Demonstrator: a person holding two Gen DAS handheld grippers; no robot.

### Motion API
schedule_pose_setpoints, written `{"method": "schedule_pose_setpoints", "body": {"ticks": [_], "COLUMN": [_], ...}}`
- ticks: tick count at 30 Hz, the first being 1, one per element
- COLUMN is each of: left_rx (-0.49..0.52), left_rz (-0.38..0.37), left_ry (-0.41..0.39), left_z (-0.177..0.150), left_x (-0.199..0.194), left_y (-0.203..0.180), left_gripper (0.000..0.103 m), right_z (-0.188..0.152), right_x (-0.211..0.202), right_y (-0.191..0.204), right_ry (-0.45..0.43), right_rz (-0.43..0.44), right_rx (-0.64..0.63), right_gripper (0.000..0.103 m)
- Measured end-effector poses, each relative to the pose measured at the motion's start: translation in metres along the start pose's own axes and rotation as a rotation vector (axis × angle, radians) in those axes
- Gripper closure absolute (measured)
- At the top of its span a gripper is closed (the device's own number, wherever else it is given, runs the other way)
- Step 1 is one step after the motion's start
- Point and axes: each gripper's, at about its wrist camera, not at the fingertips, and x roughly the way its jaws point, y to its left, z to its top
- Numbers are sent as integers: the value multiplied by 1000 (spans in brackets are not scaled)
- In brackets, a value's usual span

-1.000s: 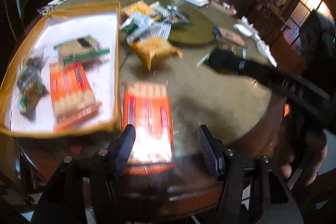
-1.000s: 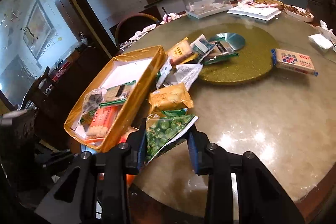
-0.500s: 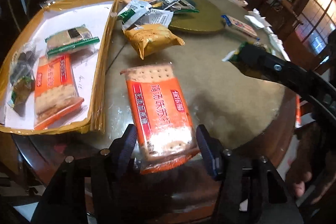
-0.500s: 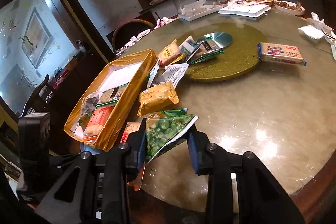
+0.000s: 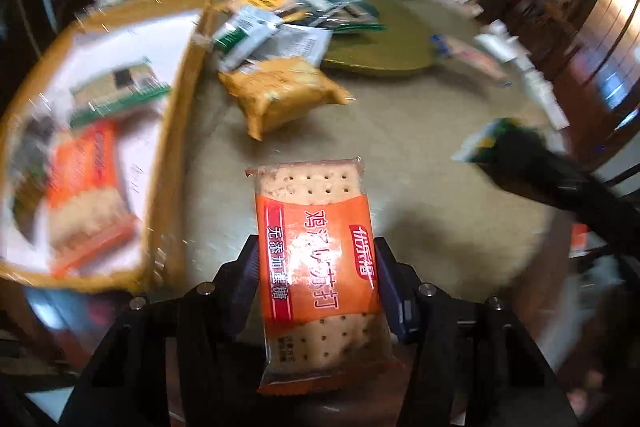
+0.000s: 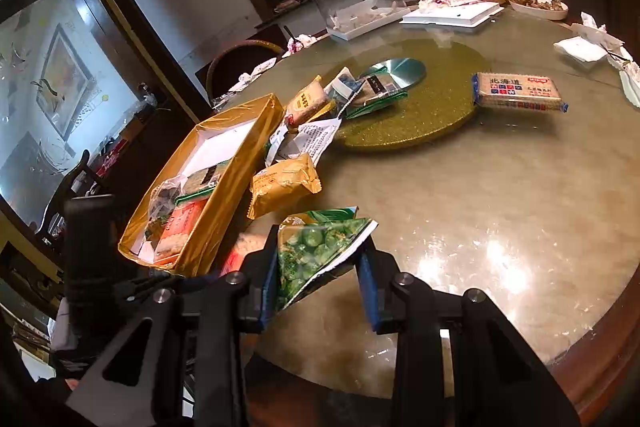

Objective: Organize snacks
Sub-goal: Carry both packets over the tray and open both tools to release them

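Observation:
An orange cracker pack (image 5: 316,227) stands lengthwise between the pads of my left gripper (image 5: 316,255). The jaws are closing and both pads touch its sides. The pack stays sharp while the table behind it blurs. My right gripper (image 6: 320,259) is shut on a green pea packet (image 6: 308,247), held a little above the table. In the left wrist view that right gripper (image 5: 520,167) reaches in from the right with the packet's corner (image 5: 484,141) showing. A gold box (image 5: 180,131) on the left holds another orange cracker pack (image 5: 84,195) and a green-edged pack (image 5: 120,91).
A yellow snack pack (image 5: 280,95) lies beside the gold box (image 6: 240,163), with a heap of packets (image 6: 320,107) behind it on the glittery green turntable (image 6: 440,107). A biscuit pack (image 6: 516,93) lies further right. Plates and trays (image 6: 452,13) line the far edge; a chair (image 6: 240,59) stands behind.
My left gripper moved forward over the orange cracker pack and its jaws narrowed onto the pack's sides. The right gripper kept its hold on the green pea packet and drifted slightly.

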Motion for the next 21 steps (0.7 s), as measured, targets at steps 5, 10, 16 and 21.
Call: {"method": "schedule_pose_setpoints", "body": {"ticks": [5, 10, 16, 21], "left_rx": [-50, -118, -208, -322], "left_rz": [-137, -123, -5, 66], "left_ry": [-83, -235, -333, -341], "left_z": [0, 20, 60, 88], "left_x": [-41, -96, -117, -109], "left_y": [11, 48, 112, 176], "left_gripper": [49, 49, 49, 50], "right_z": [8, 33, 71, 96], "right_x": [2, 9, 60, 128], "right_y": [11, 46, 102, 139], "right_ry": [-14, -15, 32, 120], "right_rz": [67, 147, 211, 232], "right_rx": [-8, -86, -198, -236], "right_gripper": [67, 67, 67, 67]}}
